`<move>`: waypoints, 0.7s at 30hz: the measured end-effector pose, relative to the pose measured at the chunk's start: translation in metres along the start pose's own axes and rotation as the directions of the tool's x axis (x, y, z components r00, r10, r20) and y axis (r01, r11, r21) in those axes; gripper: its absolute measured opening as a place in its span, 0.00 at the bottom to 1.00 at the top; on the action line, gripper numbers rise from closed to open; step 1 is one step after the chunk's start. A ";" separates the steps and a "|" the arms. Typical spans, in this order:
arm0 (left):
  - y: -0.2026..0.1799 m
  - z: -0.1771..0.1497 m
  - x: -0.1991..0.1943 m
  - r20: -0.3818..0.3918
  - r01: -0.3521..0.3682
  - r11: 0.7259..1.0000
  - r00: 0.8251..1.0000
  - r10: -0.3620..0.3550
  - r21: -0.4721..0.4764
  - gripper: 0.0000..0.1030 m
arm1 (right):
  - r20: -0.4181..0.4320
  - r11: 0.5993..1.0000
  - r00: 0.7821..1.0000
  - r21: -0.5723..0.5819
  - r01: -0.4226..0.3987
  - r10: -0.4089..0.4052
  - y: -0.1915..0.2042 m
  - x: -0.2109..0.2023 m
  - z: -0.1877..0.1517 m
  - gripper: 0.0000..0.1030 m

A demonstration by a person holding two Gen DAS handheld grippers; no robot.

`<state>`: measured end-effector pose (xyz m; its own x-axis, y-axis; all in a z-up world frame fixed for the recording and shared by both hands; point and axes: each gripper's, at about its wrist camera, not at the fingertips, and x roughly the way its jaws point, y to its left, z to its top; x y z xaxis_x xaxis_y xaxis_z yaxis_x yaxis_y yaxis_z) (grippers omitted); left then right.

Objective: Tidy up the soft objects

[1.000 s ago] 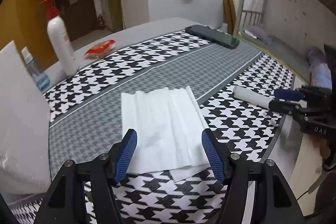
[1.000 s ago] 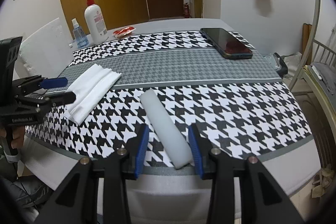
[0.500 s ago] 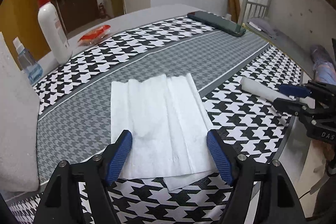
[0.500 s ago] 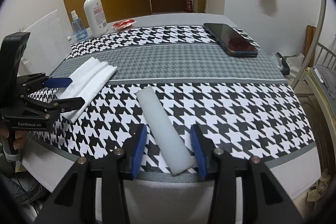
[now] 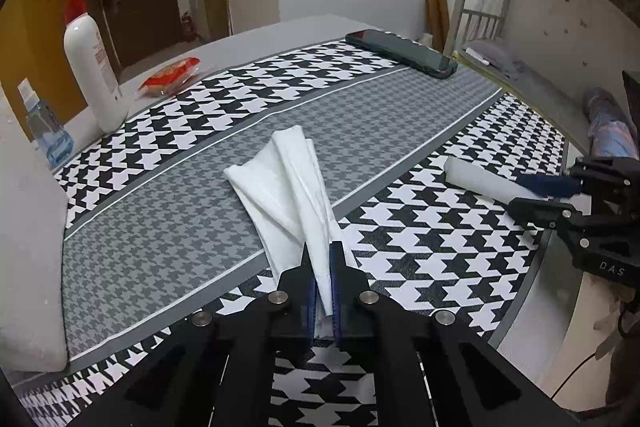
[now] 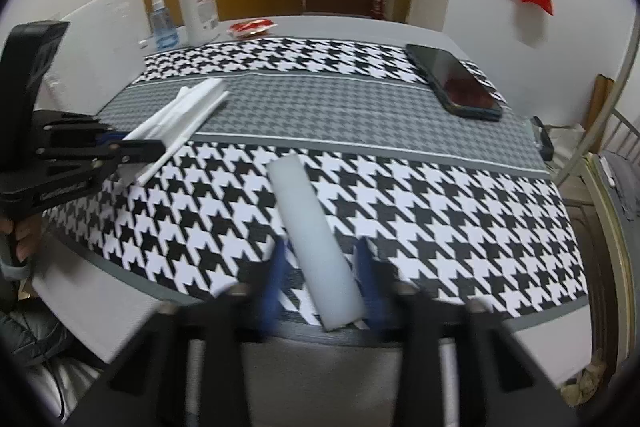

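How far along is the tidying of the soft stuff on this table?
Nothing looks put away yet. In hand: the left tool is shut on the white cloth, bunching it. Left: the foam roll lies on the mat between the open right tool's fingers, ungrasped.

Both grippers, left gripper [image 5: 322, 269] and right gripper [image 6: 320, 281], are showing black arms, blue pads [image 5: 335, 279], silver screws [image 5: 278, 297].
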<state>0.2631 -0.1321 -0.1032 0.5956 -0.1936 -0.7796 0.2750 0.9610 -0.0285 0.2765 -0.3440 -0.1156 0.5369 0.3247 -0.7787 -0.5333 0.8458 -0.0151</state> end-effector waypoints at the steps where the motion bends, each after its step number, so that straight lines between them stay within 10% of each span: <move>1: 0.001 0.000 0.000 0.001 0.002 1.000 1.000 -0.002 -0.003 0.06 | -0.001 1.000 1.000 -0.010 0.005 -0.005 0.001 0.000 0.000 0.26; 21: 0.013 -0.002 -0.057 0.133 -0.042 0.999 0.990 0.043 -0.014 0.06 | 0.157 0.988 0.986 0.138 -0.076 0.054 -0.005 -0.039 0.002 0.22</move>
<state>0.2308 -0.1080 -0.0605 0.7020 -0.1766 -0.6899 0.2395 0.9709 -0.0048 0.2602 -0.3602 -0.0838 0.6033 0.4323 -0.6702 -0.4776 0.8688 0.1306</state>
